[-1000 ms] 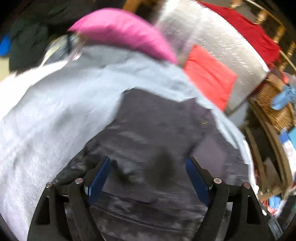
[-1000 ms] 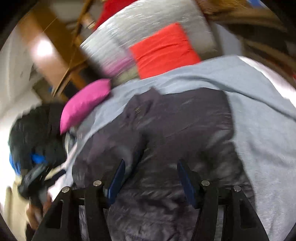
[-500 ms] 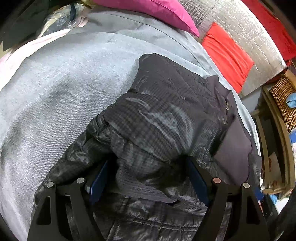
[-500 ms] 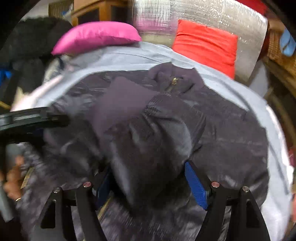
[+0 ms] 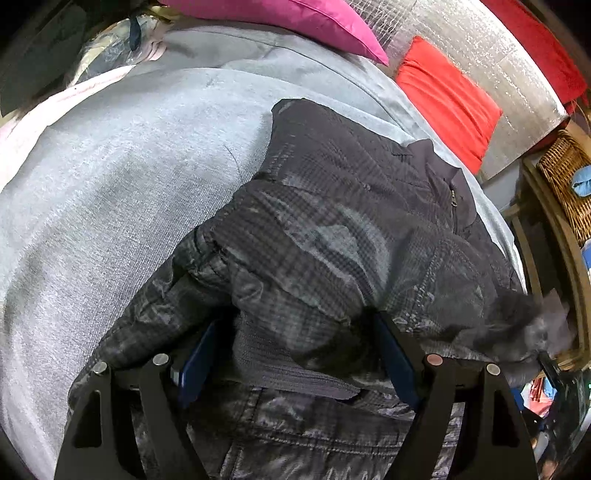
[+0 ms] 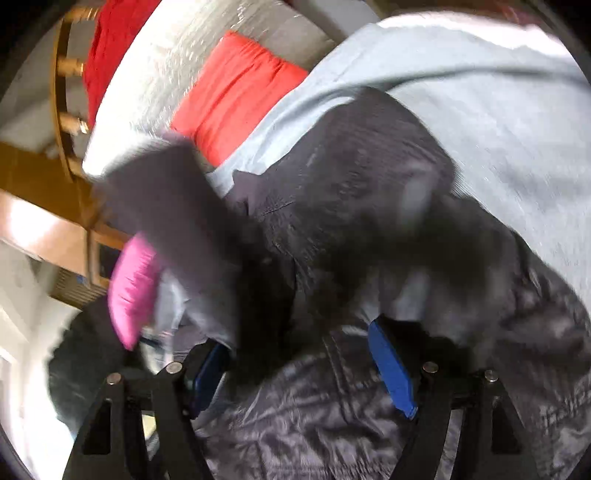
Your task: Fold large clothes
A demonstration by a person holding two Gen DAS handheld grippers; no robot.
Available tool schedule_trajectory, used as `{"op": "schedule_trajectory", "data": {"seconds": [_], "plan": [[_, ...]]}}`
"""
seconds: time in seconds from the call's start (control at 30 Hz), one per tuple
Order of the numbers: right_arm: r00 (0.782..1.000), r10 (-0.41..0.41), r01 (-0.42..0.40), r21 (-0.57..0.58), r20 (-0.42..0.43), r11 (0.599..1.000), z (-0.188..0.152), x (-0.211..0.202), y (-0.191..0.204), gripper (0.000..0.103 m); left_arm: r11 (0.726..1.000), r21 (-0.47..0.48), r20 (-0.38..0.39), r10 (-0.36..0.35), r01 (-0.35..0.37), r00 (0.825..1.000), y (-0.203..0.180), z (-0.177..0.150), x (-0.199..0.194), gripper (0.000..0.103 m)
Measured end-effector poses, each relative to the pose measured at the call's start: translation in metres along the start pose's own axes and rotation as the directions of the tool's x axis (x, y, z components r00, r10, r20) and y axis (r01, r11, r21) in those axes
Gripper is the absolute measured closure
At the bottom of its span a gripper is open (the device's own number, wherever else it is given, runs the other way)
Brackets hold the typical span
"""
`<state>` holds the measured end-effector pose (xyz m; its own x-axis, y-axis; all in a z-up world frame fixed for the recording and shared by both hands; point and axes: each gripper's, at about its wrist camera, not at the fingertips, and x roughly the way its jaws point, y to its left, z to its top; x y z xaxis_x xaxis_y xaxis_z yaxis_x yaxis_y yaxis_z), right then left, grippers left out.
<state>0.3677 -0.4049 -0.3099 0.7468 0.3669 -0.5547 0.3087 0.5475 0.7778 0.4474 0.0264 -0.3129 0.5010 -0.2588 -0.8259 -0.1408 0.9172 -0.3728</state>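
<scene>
A dark quilted jacket [image 5: 332, 229] lies on a grey bedcover [image 5: 110, 206], its sleeve folded across the body. My left gripper [image 5: 295, 354] is open, its blue pads on either side of a bunched ribbed hem and sleeve fold, low on the jacket. In the right wrist view the same jacket [image 6: 369, 206] is blurred by motion. My right gripper [image 6: 303, 365] is open with jacket cloth lying between its wide-set pads. A dark flap of the jacket [image 6: 166, 192] hangs raised at the left.
A pink pillow [image 5: 295, 18] and a red cushion [image 5: 447, 99] lie at the head of the bed against a silver quilted panel [image 5: 480, 48]. A wicker basket [image 5: 565, 184] and wooden frame stand at the right. Dark clothes [image 6: 81, 354] are piled at the bed's left.
The right gripper has swung fast and its view has rolled; the jacket's flap has lifted toward the left. The left gripper has stayed almost still over the hem.
</scene>
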Motion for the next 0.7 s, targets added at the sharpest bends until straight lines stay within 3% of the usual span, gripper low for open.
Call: {"op": "schedule_trajectory", "data": {"seconds": [0.27,0.47,0.6,0.7], "plan": [[0.995,0.101,-0.103,0.085,0.027,0.991,0.023,-0.041,-0.031,0.025,1.0,-0.026,0.026,-0.013,0.014,1.0,0.003,0.001,-0.009,0.02],[0.986,0.0,-0.008,0.044,0.166,0.999,0.045,-0.084,-0.049,0.025,1.0,0.003,0.129,0.018,-0.018,0.991,0.005,0.01,-0.039,0.02],[0.994,-0.019,0.016,0.023,0.111,1.0,0.058,-0.065,-0.051,0.025,0.992,0.0,0.222,0.125,-0.129,0.967,0.014,0.02,-0.053,0.02],[0.997,-0.062,0.064,-0.038,0.041,0.997,0.061,-0.038,-0.046,0.025,0.993,-0.051,0.175,0.116,-0.108,0.978,0.032,0.029,-0.043,0.02]]}}
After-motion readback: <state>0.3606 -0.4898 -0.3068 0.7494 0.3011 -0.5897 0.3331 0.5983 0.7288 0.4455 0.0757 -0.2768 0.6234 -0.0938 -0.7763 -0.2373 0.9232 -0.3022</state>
